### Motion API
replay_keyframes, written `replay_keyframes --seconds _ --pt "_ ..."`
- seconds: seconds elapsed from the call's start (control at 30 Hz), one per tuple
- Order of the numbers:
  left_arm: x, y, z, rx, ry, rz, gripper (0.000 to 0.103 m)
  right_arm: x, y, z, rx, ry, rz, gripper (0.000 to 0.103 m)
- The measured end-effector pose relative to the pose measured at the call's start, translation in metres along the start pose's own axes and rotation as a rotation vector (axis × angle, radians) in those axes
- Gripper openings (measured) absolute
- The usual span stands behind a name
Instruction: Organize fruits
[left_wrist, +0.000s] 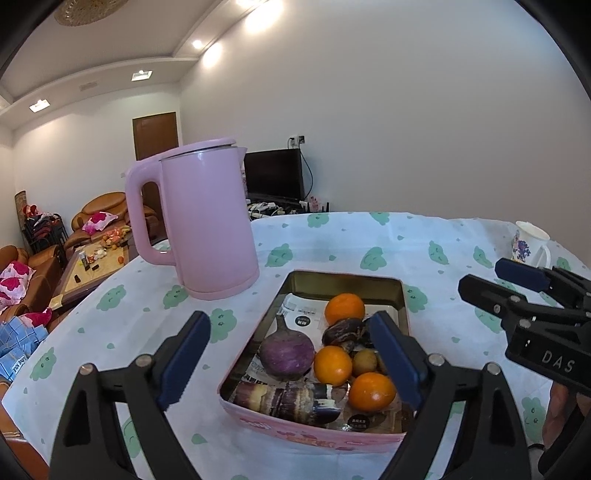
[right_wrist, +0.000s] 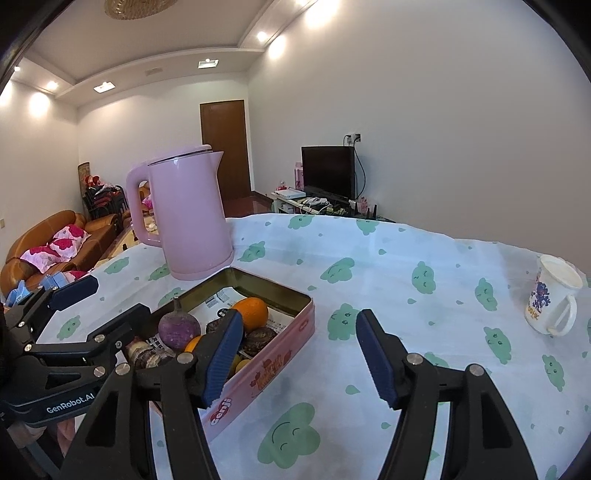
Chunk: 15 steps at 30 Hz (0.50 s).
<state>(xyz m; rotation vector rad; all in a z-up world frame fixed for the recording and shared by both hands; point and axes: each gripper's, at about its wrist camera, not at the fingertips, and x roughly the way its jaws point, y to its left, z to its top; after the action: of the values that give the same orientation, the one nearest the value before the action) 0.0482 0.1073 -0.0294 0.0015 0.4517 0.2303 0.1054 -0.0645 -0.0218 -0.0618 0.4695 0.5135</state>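
The pink tin (left_wrist: 314, 437) of oranges (left_wrist: 371, 391), a purple turnip (left_wrist: 286, 354) and sugarcane sits near the table's (left_wrist: 424, 236) front edge, straight ahead of the wide-open, empty left gripper (left_wrist: 291, 363); the open, empty right gripper (right_wrist: 306, 363) hangs beside it over bare cloth.

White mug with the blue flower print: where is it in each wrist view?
Left wrist: mug at the far right edge, on the tablecloth, above the right gripper.
Right wrist: mug at right, mid-height, handle toward the camera.
Shared landmark: pink kettle, behind the fruit tin.
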Motion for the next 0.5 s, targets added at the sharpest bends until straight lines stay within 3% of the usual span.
replay_keyframes --seconds 0.5 --pt "-0.0018 -0.0026 -0.0006 0.004 0.003 -0.003 0.091 -0.0065 -0.0015 -0.0015 0.009 -0.011 -0.002 0.066"
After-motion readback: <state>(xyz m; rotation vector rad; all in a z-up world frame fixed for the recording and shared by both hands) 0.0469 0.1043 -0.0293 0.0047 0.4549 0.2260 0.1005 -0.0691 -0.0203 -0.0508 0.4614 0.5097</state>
